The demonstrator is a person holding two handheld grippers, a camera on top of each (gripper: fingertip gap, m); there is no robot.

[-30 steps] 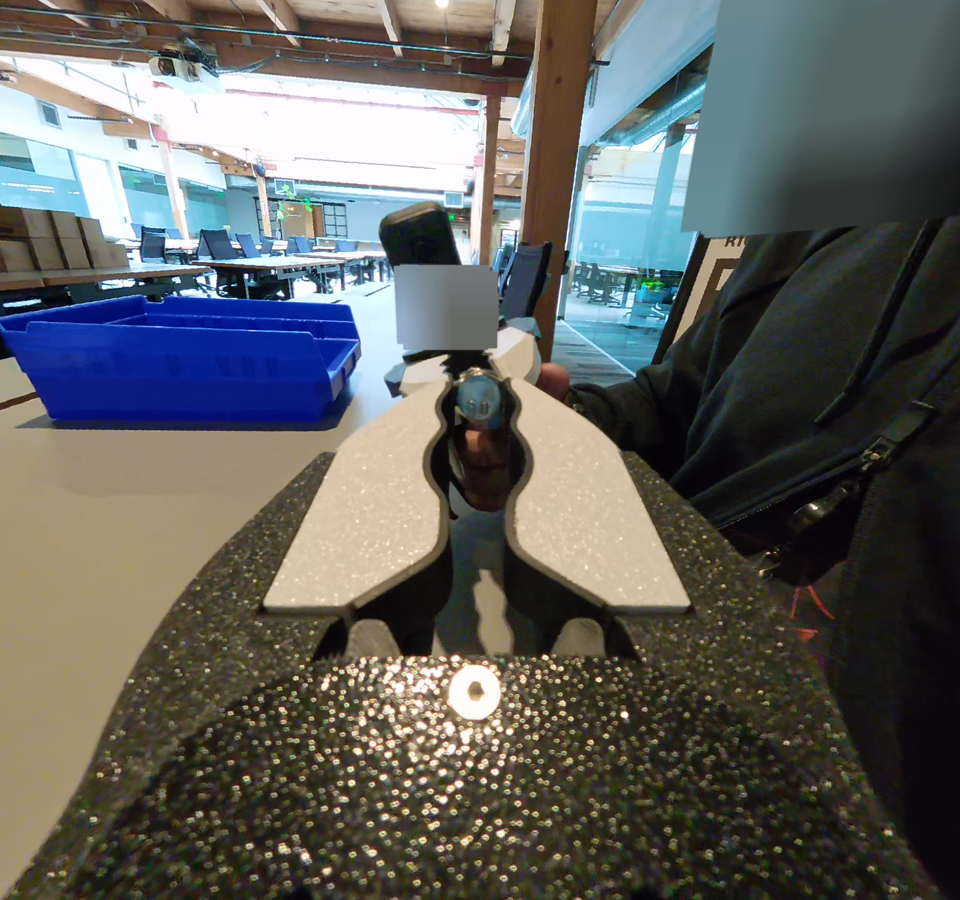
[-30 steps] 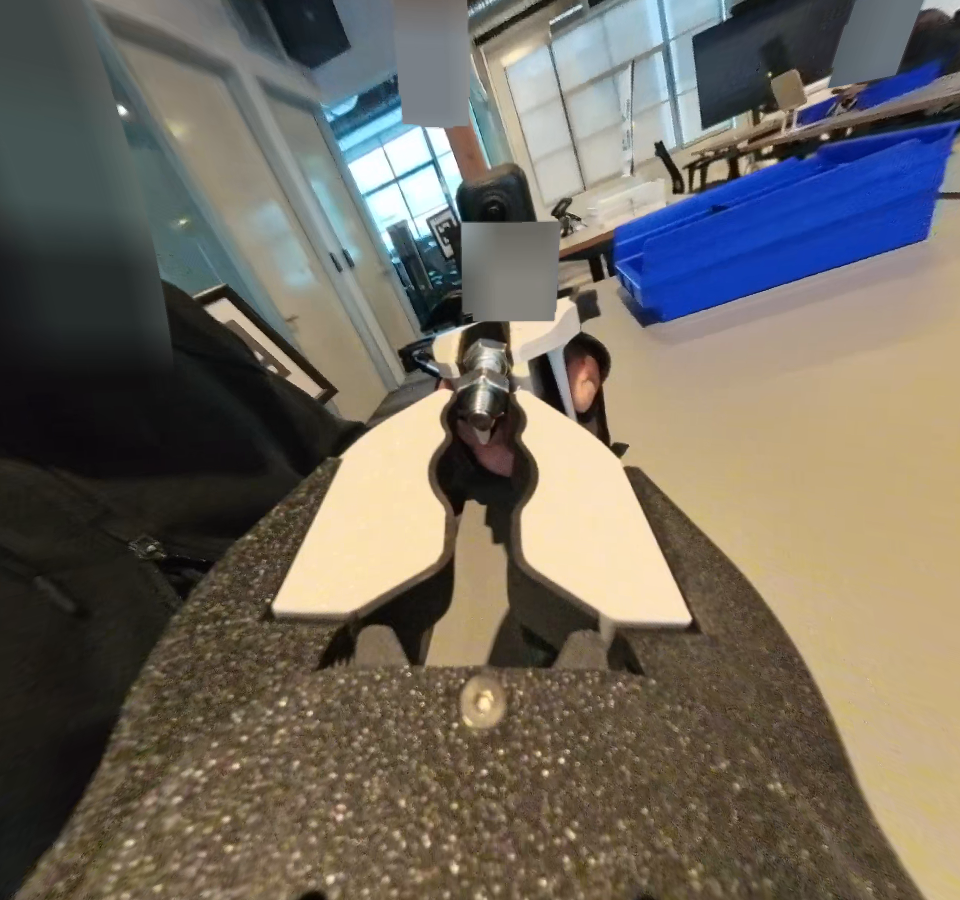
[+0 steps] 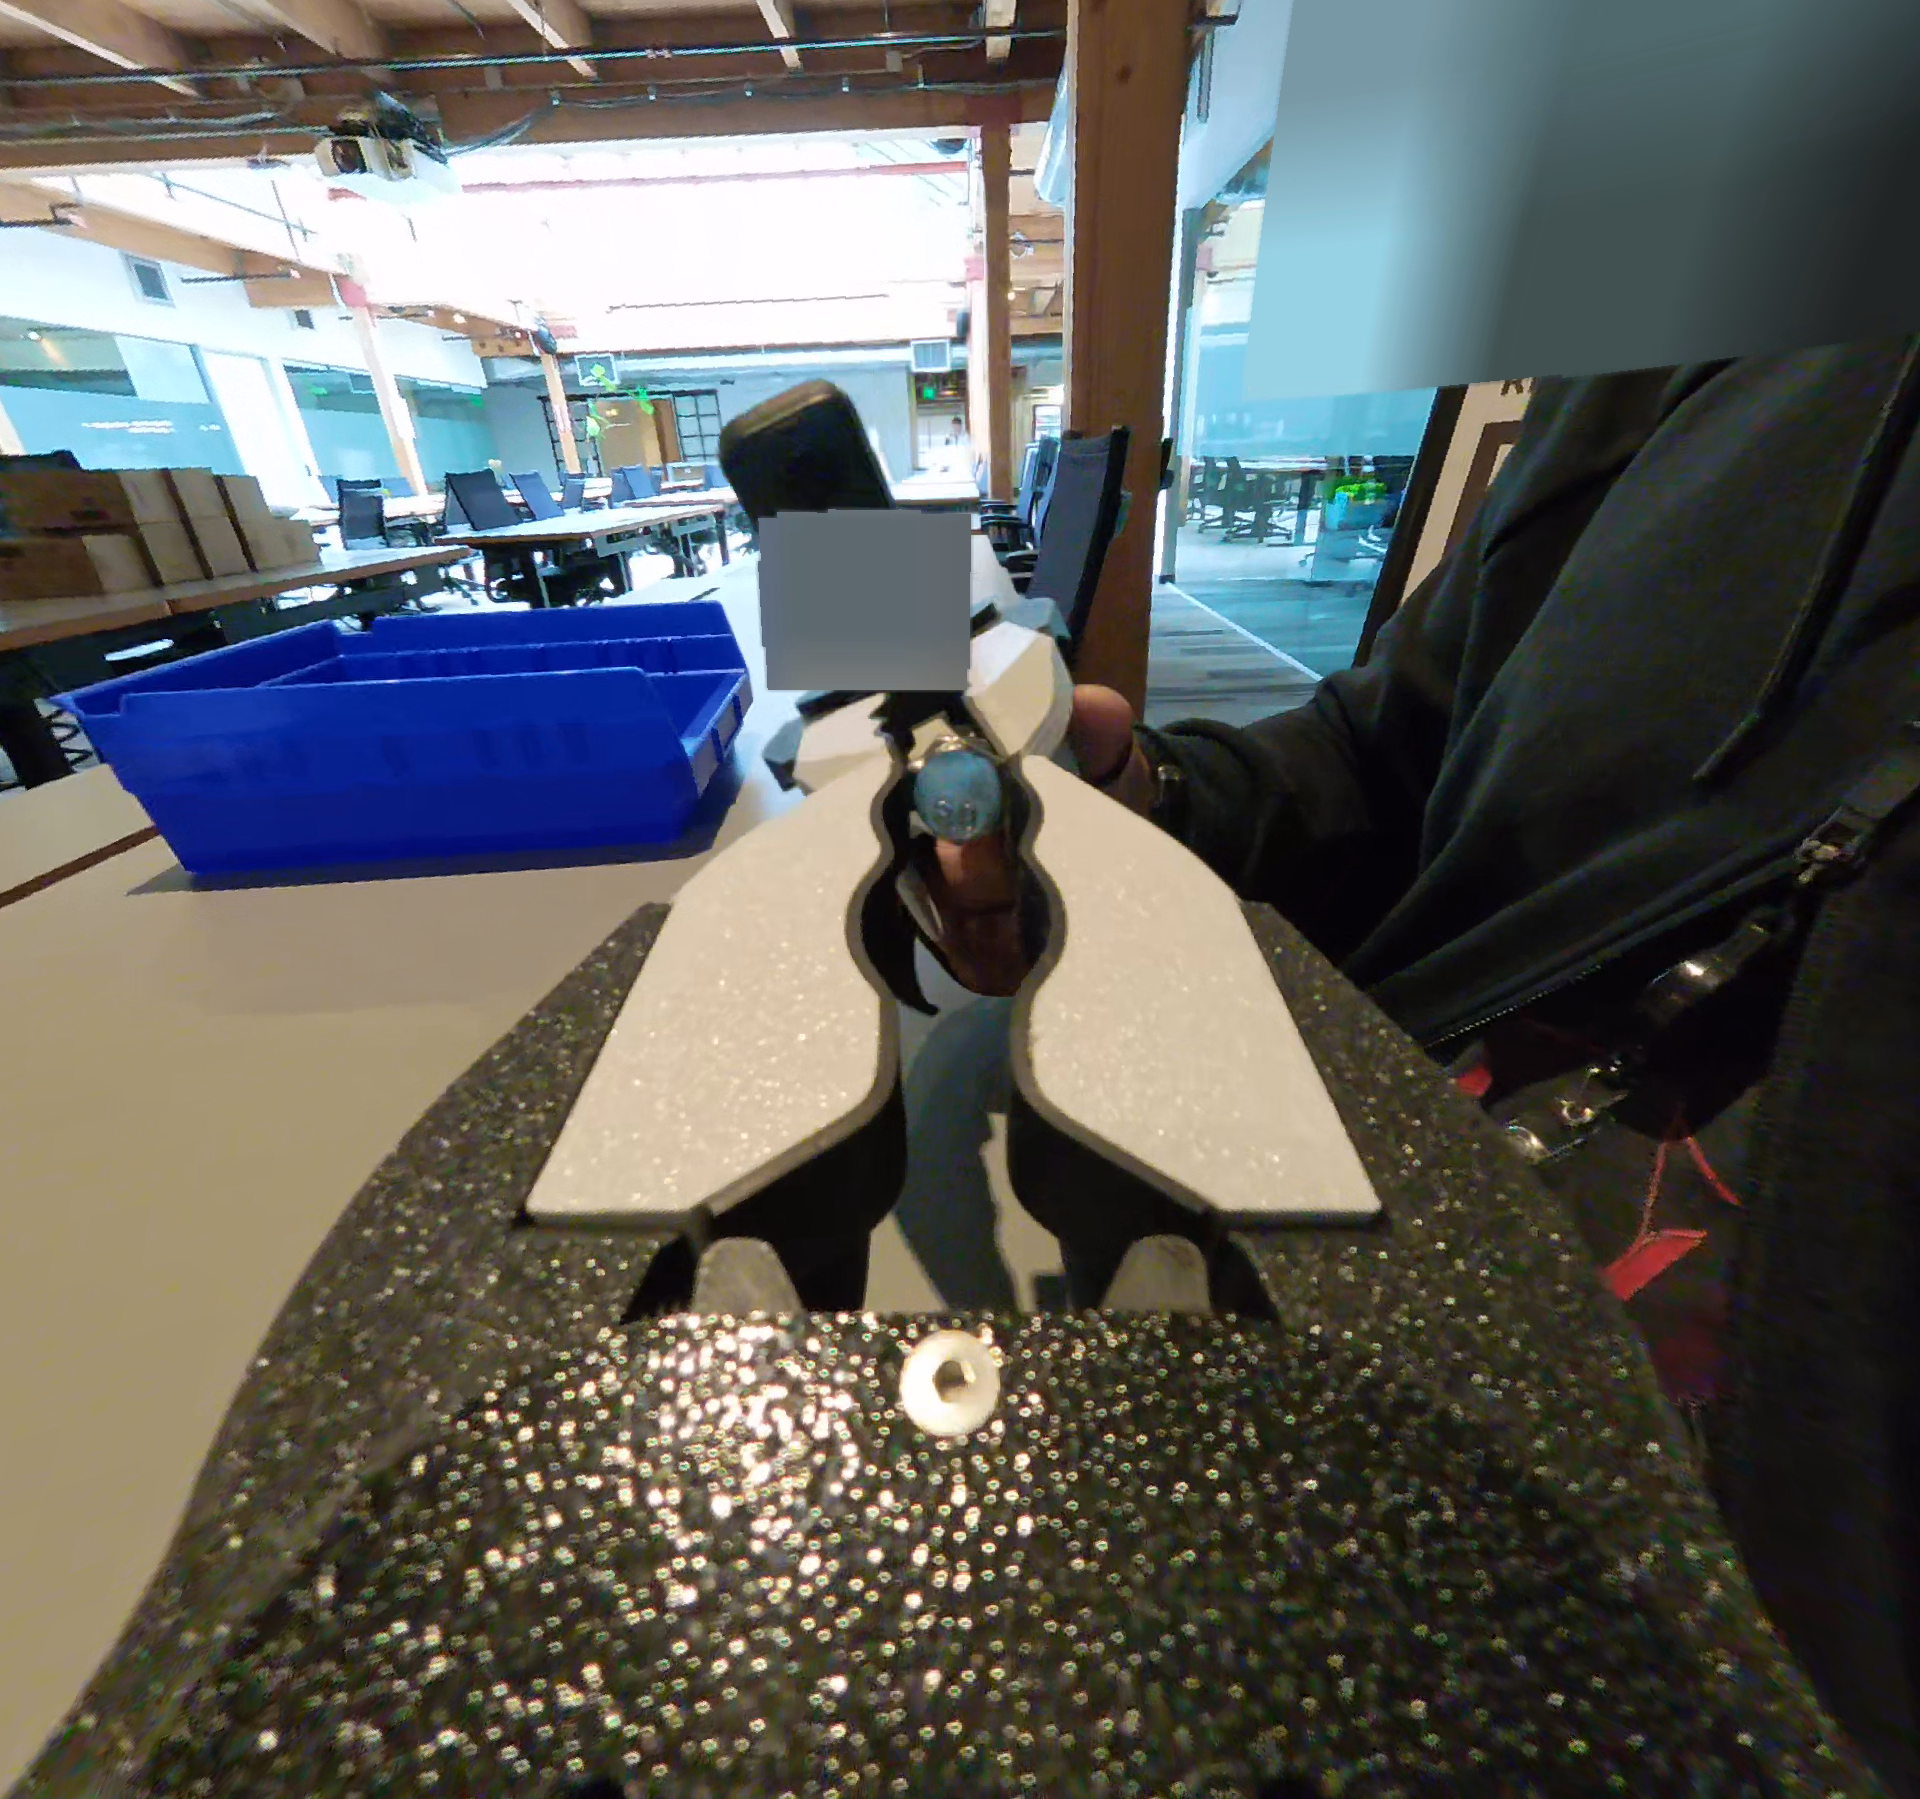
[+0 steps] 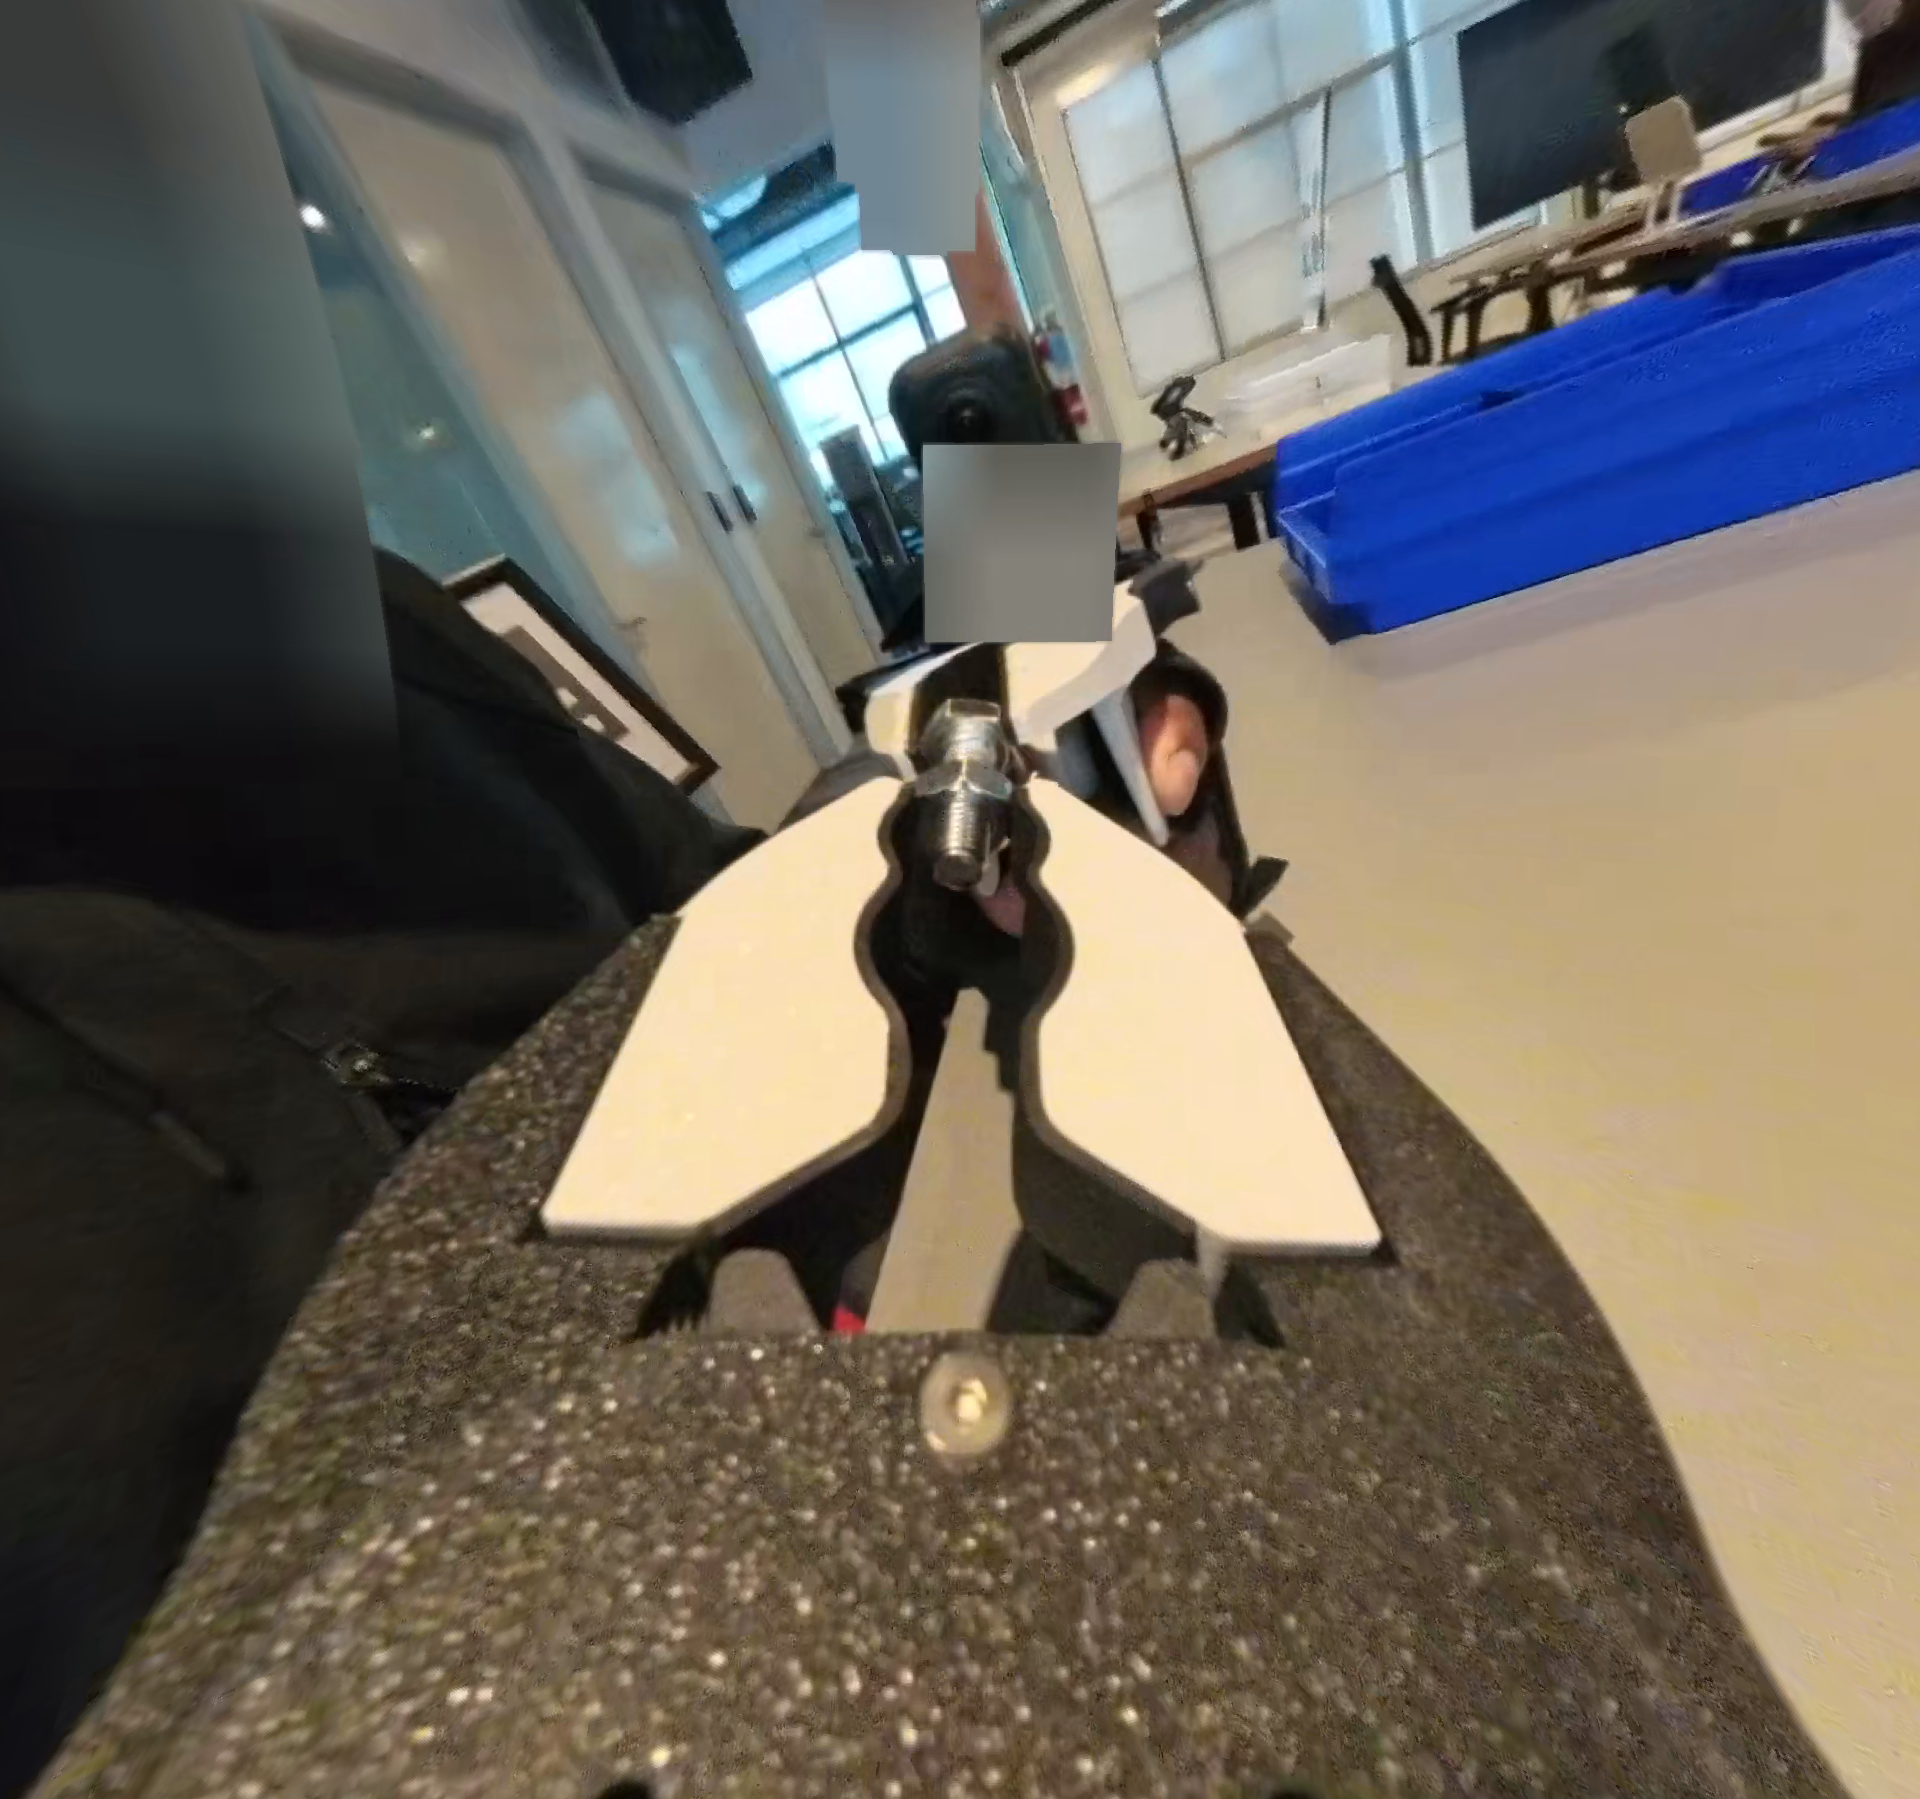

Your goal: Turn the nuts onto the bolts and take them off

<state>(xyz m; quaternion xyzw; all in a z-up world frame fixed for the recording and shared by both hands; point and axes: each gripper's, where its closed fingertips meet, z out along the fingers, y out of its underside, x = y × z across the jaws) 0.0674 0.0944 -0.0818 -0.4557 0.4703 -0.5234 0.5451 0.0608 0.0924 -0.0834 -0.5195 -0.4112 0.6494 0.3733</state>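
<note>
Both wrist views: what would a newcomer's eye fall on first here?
First the bolt held in the air between two facing claws, above the table. In the right wrist view its threaded end points at the camera, with a nut gripped by the right claw. In the left wrist view the left claw clamps the bolt's head. Next comes the blue bin, farther back on the table.
</note>
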